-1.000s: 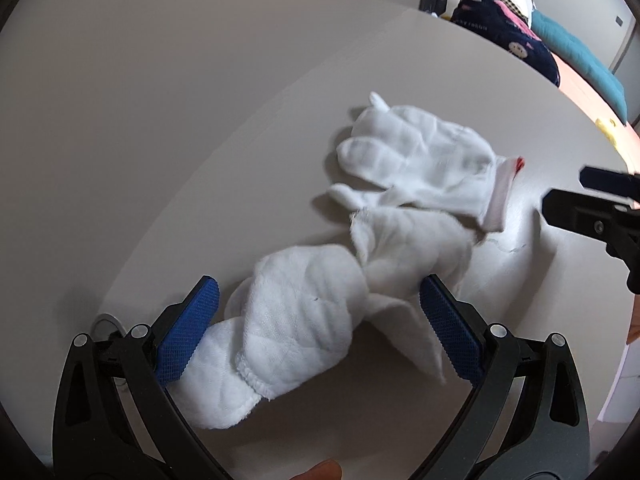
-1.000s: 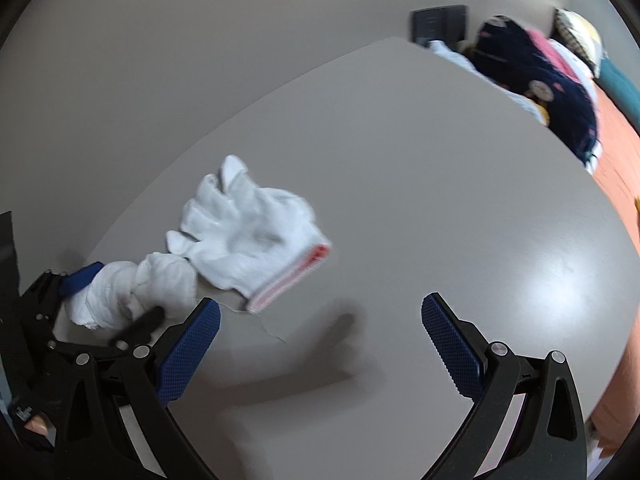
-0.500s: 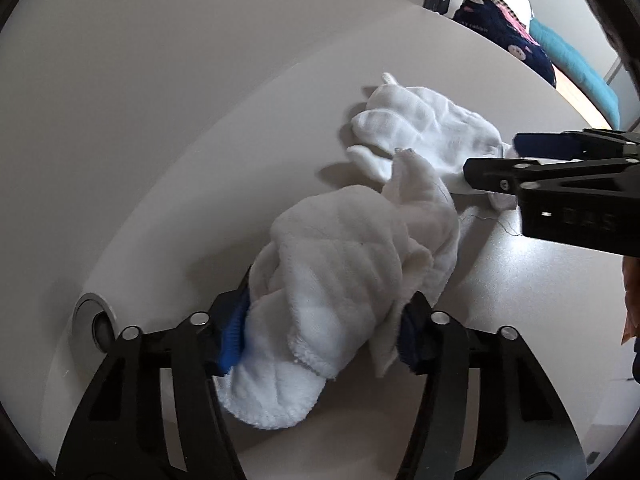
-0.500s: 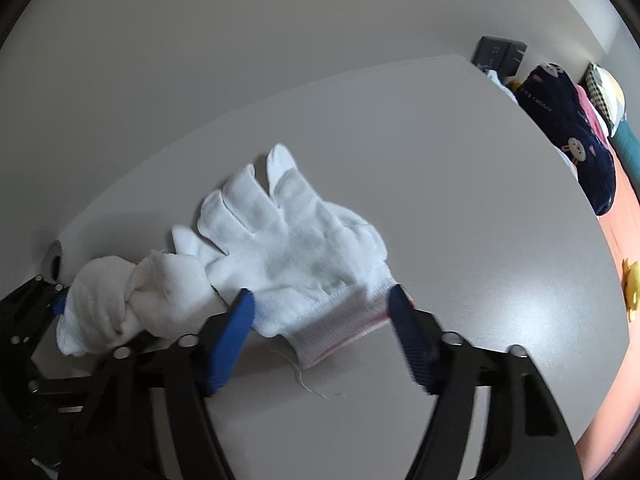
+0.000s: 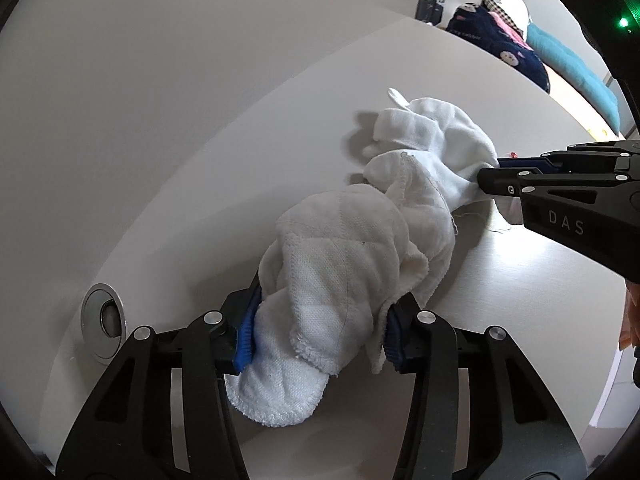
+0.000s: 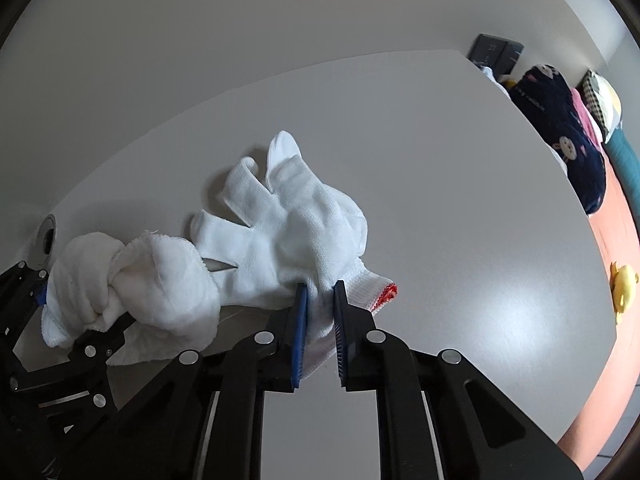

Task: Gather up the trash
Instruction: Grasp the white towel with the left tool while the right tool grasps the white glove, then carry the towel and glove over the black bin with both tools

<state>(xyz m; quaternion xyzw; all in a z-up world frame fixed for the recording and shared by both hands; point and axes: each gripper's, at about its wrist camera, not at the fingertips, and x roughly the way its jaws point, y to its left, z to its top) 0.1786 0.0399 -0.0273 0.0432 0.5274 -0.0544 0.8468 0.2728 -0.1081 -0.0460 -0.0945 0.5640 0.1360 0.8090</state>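
A crumpled white quilted cloth [image 5: 340, 248] lies on the pale table [image 5: 520, 320]. My left gripper [image 5: 320, 320] has its jaws closing, and its blue pads press the cloth's near end from both sides. Beyond the cloth and touching it lies a white knit glove [image 6: 280, 216] with a red-edged cuff. My right gripper [image 6: 320, 292] is closing too, its pads pinching the glove's cuff. In the left wrist view the right gripper [image 5: 494, 170] comes in from the right onto the glove [image 5: 436, 140]. The right wrist view shows the cloth [image 6: 160, 280] at the left, in the left gripper [image 6: 80, 312].
A round metal cable hole [image 5: 104, 320] sits in the table near the left gripper. Past the table's far right edge are a dark blue cushion [image 6: 560, 140], a teal one [image 5: 572, 68] and a small yellow toy [image 6: 624, 284]. A dark box [image 6: 496, 52] stands at the far corner.
Both grippers went from wide open to closed: the left onto the cloth, the right onto the glove's cuff after moving left to it. The glove has bunched up.
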